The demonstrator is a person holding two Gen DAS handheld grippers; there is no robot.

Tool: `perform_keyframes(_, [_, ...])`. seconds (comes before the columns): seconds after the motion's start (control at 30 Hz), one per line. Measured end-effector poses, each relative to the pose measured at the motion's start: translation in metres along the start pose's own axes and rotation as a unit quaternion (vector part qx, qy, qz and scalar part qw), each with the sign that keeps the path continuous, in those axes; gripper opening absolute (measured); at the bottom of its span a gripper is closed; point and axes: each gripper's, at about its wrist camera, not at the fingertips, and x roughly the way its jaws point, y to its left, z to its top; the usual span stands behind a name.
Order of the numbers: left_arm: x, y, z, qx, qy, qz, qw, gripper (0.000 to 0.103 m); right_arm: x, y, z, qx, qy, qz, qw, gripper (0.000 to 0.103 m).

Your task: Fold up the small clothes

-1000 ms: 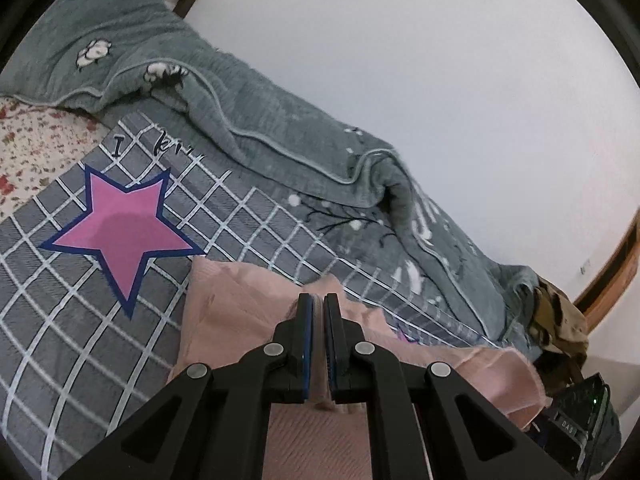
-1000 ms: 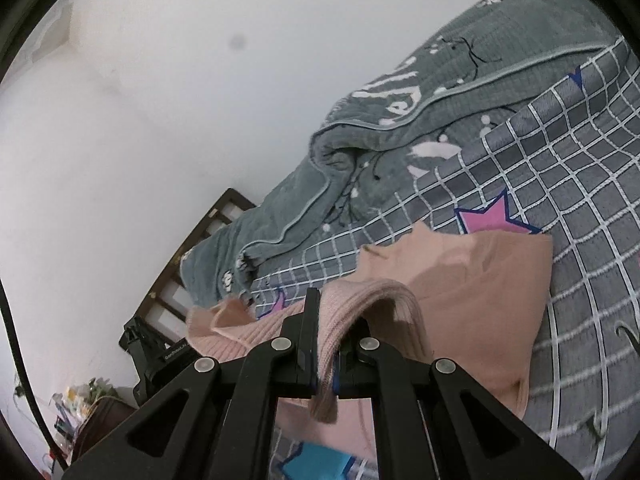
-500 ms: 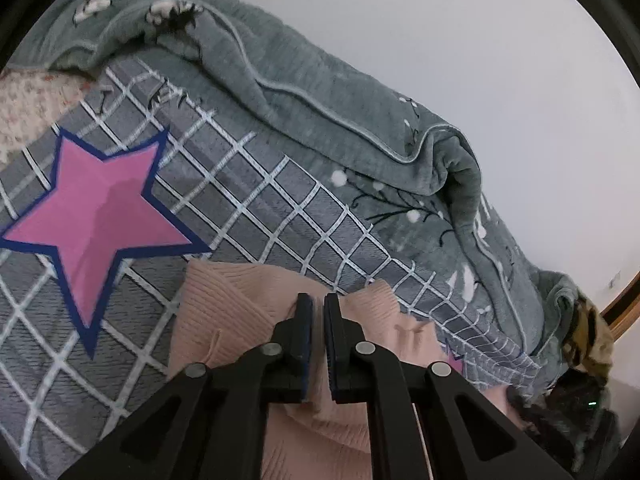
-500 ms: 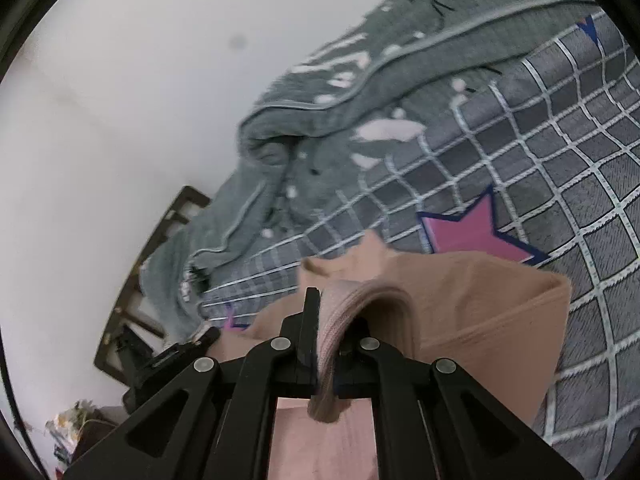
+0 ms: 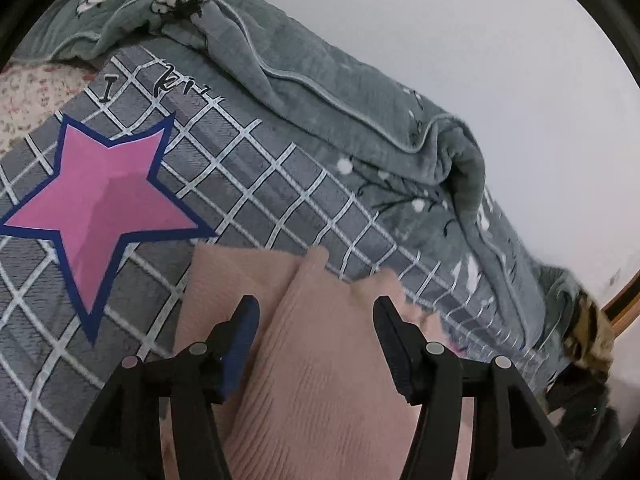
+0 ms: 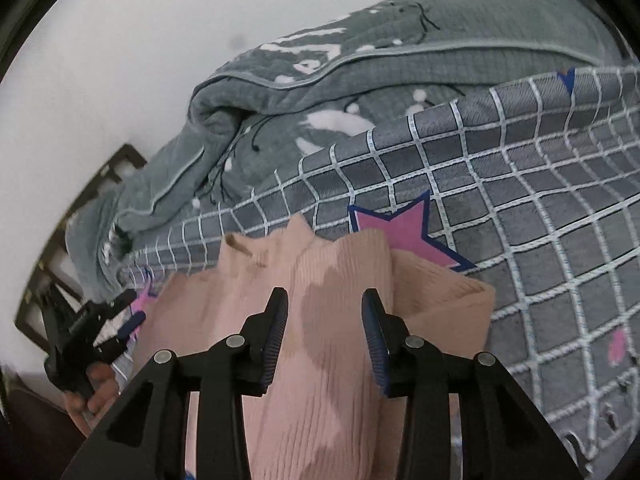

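On a grey checked bedspread [image 5: 256, 184] printed with pink stars, a pink ribbed knit garment [image 5: 320, 360] lies spread beneath both grippers. The left gripper [image 5: 316, 312] has just been opening its jaws; they now stand apart, the knit lying between and under them with neither pad pressing on it. A folded ridge of the garment runs forward between the fingers, its far edge ending just ahead of the tips. To the gripper's left, a large pink star [image 5: 100, 200] sits on the bedspread; ahead and to the right, a rumpled grey-green quilt [image 5: 360, 112] is heaped along a white wall [image 5: 480, 40]. The right gripper [image 6: 324, 304] has likewise just been opening, released over the same garment [image 6: 320, 360], whose folded edge lies to its right. Far to its left, a hand [image 6: 92, 396] holds the other black gripper [image 6: 128, 320] at the garment's edge.
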Motion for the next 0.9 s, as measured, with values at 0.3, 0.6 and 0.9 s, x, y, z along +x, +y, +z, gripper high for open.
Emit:
perform_keyframes(0.3, [-0.026, -0.013, -0.041, 0.118, -0.001, 0.052, 0.9916, 0.061, -0.045, 0.009, -0.054, -0.082, -0.017, -0.062, 0.995, 0.051])
perform_keyframes(0.6, [-0.068, 0.012, -0.07, 0.122, -0.013, 0.072, 0.9899, 0.061, -0.057, 0.015, -0.081, -0.114, -0.012, -0.085, 0.99, 0.051])
perform_keyframes(0.9, [-0.094, 0.027, -0.109, 0.131, -0.007, 0.094, 0.9869, 0.061, -0.068, 0.006, -0.117, -0.08, -0.001, -0.077, 0.994, 0.051])
